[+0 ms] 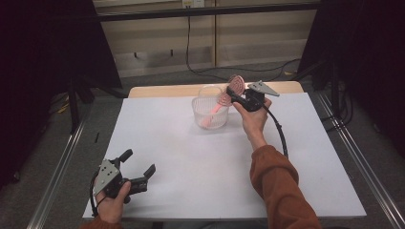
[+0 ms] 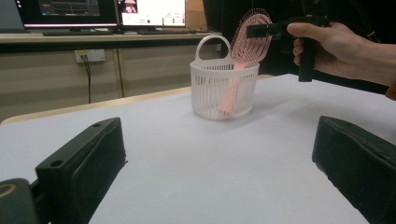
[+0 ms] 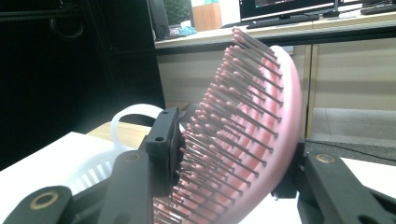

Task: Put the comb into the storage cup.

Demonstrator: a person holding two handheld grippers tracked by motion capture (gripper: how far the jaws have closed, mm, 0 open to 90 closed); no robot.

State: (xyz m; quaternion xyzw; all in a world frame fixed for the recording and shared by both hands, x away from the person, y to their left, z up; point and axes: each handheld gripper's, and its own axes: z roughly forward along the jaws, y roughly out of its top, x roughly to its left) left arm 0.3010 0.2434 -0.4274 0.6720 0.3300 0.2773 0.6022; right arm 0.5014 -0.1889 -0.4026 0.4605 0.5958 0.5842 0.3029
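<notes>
1 pink hairbrush (image 3: pixel 261 140) stands handle-down in 1 white slotted basket (image 1: pixel 210 114) at the table's (image 1: pixel 191 162) 12 o'clock. The right gripper (image 1: pixel 232 94) brackets its head, seemingly touching; its jaws loosened. The left gripper (image 1: pixel 141 167), at 7 o'clock, is spread, empty.

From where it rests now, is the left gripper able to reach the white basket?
Probably yes. The left gripper rests open near the table's front edge, and bare table lies between it and the white basket. The right gripper by the pink hairbrush crowds the basket's far side.
</notes>
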